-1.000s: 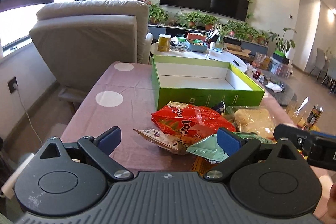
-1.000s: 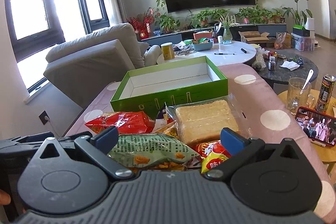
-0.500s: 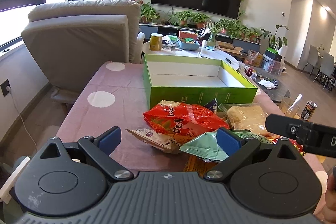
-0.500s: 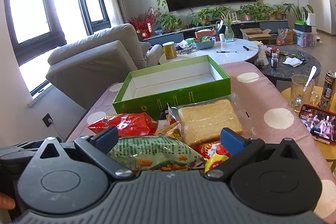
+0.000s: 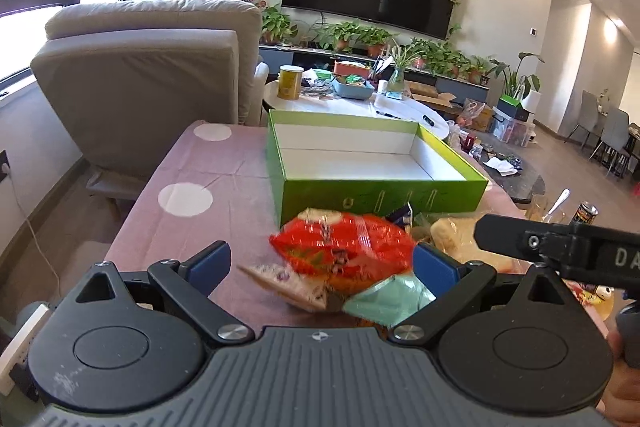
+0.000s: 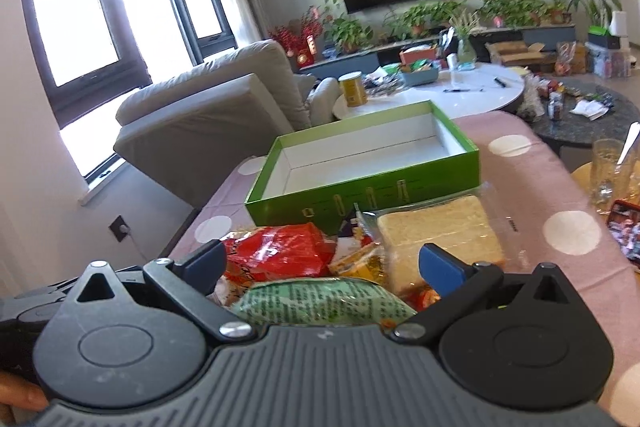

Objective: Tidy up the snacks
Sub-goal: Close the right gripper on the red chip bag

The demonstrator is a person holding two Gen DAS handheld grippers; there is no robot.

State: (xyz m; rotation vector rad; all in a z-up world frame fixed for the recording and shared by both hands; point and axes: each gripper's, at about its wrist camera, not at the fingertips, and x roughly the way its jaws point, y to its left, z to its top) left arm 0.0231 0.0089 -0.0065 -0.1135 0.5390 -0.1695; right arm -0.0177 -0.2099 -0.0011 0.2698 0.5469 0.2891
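With both tools spread open and empty, the left tool (image 5: 320, 267) should close on the red snack bag (image 5: 344, 243) lying at its 12 o'clock on the desk (image 5: 188, 171), pinching crimped edge rather than puffed middle, then lift toward the empty green box (image 5: 380, 195) beyond.

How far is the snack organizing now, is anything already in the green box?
Nothing is done yet: the green box shows only its bare white inside. Both grippers have open jaws and hold nothing. The red bag, the green bag and the bread pack lie piled before the box.
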